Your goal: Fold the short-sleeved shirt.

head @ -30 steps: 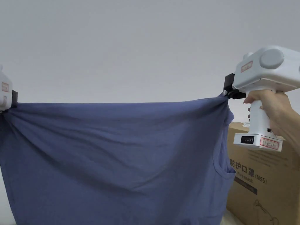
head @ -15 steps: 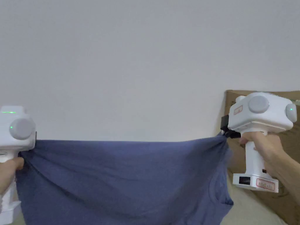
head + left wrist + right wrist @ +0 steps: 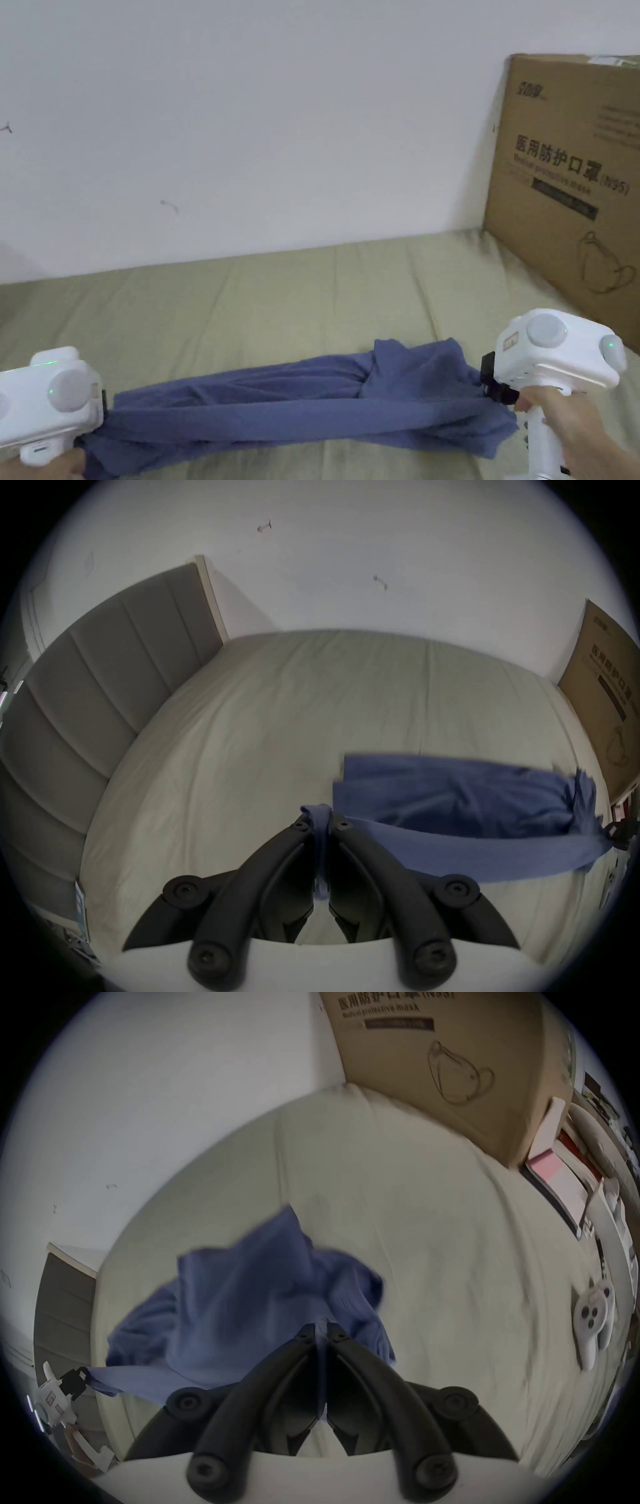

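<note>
Pale green bed sheet under a blue shirt stretched low between two grippers
Left gripper and right gripper each have both jaws pinched closed on a shirt edge; its far part lies bunched on the sheet, a cardboard box by the white wall beyond

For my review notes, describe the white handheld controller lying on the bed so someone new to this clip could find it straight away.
Start from the big cardboard box standing at the wall end of the bed. In the right gripper view, follow the pale sheet away from it along the bed's right edge to the white controller. It lies alone, well apart from the blue shirt, and its round face carries several small dark buttons.
</note>
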Tool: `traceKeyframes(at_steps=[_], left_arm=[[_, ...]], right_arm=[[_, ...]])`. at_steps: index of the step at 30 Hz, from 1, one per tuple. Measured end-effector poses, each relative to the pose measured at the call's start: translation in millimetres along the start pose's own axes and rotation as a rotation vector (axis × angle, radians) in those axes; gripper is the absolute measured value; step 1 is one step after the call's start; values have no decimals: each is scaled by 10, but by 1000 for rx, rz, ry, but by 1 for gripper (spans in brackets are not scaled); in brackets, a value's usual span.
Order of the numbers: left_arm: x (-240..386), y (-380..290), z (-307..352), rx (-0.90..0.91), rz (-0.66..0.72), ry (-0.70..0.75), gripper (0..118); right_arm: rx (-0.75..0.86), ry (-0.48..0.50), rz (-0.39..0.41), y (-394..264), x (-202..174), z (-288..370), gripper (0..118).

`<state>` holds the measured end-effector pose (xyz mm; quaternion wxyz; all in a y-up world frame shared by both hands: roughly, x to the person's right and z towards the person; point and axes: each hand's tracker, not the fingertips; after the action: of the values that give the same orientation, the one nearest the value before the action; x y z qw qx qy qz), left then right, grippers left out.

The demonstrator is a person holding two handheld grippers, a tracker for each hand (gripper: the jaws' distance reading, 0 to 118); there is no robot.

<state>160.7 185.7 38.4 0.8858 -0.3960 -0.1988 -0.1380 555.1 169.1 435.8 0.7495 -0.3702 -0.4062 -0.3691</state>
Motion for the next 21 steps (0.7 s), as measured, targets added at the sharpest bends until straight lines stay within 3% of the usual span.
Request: traceKeyframes(at_steps=[11,14,17,19,21], left_arm=[[-710,-1262,858,-46,-1,-6,5],[-859,-1755,1226,-27,-105,15,5],[-1060,-2138,1498,-65,-94,5,5],[-1204,-2382,1723,-49,-52,-8,5],[-1315,-2619,1916,-51,-63,-4,5]], right_arm=[[-6,42,30,-1068,449,914,1],[-8,17,61,-1550,557,1231,1],[-7,39,66,-2018,781,1474,1],[-42,84,112,-2342,917,1644,1],[-47,48,153,-2645,1071,1785,1]])
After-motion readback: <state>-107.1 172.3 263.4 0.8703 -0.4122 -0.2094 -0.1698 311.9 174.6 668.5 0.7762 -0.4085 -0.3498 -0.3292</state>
